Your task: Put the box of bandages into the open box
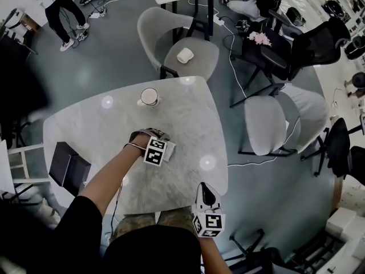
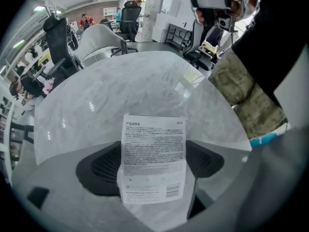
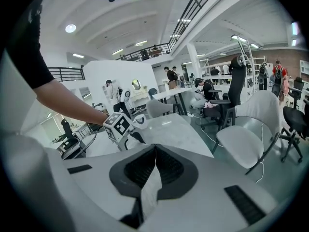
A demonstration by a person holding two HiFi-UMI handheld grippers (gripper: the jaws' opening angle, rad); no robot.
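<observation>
In the left gripper view a flat white bandage pack (image 2: 153, 151), its face covered with print and a barcode, lies between the dark pads (image 2: 99, 170) of my left gripper (image 2: 152, 146), which is shut on it. That gripper (image 1: 145, 135) rests low over the middle of the marble table (image 1: 188, 116). A black box (image 1: 68, 165) stands off the table's left edge; I cannot tell whether it is open. My right gripper (image 1: 206, 192) hovers at the table's near edge. Its jaws (image 3: 155, 151) are shut, with a thin white sheet (image 3: 148, 190) pinched edge-on in the seam.
A white cup (image 1: 149, 97) stands on the far part of the table. Grey chairs stand behind the table (image 1: 185, 53) and to its right (image 1: 268, 124). A cable (image 1: 256, 161) trails on the floor. A person (image 1: 65, 10) stands far left.
</observation>
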